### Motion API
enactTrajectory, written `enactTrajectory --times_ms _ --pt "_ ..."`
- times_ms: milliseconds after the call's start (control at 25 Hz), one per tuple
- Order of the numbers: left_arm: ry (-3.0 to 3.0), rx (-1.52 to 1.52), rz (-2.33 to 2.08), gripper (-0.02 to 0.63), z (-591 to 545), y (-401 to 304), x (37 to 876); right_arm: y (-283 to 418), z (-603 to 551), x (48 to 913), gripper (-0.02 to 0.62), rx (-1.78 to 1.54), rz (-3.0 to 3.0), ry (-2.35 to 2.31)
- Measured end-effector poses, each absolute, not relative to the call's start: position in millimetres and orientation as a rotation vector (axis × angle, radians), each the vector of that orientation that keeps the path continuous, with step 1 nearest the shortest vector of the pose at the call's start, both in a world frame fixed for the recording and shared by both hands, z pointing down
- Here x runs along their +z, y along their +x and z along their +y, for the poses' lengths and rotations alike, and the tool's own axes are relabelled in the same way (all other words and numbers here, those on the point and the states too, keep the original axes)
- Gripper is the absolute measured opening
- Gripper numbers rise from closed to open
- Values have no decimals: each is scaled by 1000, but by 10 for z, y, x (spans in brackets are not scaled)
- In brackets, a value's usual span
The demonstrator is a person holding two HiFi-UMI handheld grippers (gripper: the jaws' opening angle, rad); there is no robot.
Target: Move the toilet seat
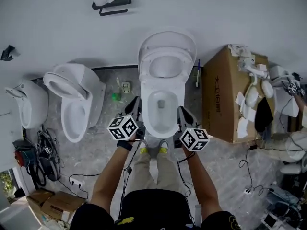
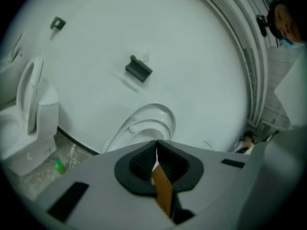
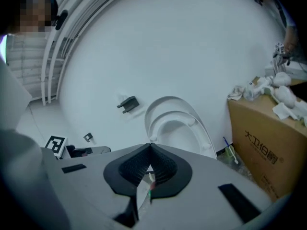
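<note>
The white toilet point(image 1: 161, 124) stands against the wall straight in front of me. Its seat point(image 1: 167, 52) and lid point(image 1: 168, 36) are both raised and lean back against the wall. In the left gripper view the raised seat point(image 2: 146, 121) shows just beyond the jaws, and in the right gripper view the seat point(image 3: 176, 122) stands ahead. My left gripper point(image 1: 135, 103) hovers by the bowl's front left rim, shut and holding nothing point(image 2: 156, 143). By the bowl's front right rim hangs my right gripper point(image 1: 181, 111), also shut and empty point(image 3: 150, 145).
A second toilet point(image 1: 76, 99) and another white fixture point(image 1: 26, 102) stand to the left. At the right is a cardboard box point(image 1: 225, 97) with white parts on top. A black holder point(image 1: 111, 5) hangs on the wall. Cables point(image 1: 43, 152) lie on the floor.
</note>
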State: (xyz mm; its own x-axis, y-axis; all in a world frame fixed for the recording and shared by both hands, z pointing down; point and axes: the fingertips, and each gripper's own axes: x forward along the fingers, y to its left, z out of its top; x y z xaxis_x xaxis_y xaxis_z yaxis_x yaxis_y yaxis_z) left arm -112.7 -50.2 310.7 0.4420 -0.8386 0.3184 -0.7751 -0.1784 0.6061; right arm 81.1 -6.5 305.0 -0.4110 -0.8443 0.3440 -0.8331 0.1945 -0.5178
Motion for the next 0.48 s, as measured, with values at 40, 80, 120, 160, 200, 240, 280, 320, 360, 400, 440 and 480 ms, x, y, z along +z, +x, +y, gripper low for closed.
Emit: enactTrajectory --times_ms 40,80,120,160,200,240,280,320,360,400,440,480 --pt "2001 -85 -1361 25 -450 -1096 2977 763 -11 2923 26 -1001 2436 -1701" --pt "2024 -73 -1370 25 -414 -1075 2839 723 31 2806 26 -980 2451 -1704" --pt "2040 -72 -1377 25 -391 -1055 2695 692 60 2696 26 -964 2460 -1706" --pt "2058 -75 -1384 25 -373 -1030 2553 667 84 2591 26 -952 2463 -1705" --pt "2080 -72 -1393 25 -351 -1003 2418 645 110 2486 26 -937 2468 -1703" --pt "2109 -61 -1404 25 -315 -976 2298 622 143 2377 26 -913 2479 -1703" --pt "2140 -44 -1413 25 -260 -955 2195 600 188 2262 26 -880 2497 -1703" --pt "2169 -21 -1419 25 -181 -941 2111 581 250 2144 26 -840 2520 -1702" --pt "2196 5 -1423 25 -81 -934 2045 569 327 2031 26 -801 2544 -1699" --pt "2219 30 -1427 25 21 -933 1988 565 404 1928 26 -767 2569 -1697" --pt "2239 47 -1432 26 101 -935 1929 567 457 1835 26 -736 2591 -1696" --pt "2259 59 -1442 26 150 -938 1863 574 482 1747 27 -707 2610 -1698"
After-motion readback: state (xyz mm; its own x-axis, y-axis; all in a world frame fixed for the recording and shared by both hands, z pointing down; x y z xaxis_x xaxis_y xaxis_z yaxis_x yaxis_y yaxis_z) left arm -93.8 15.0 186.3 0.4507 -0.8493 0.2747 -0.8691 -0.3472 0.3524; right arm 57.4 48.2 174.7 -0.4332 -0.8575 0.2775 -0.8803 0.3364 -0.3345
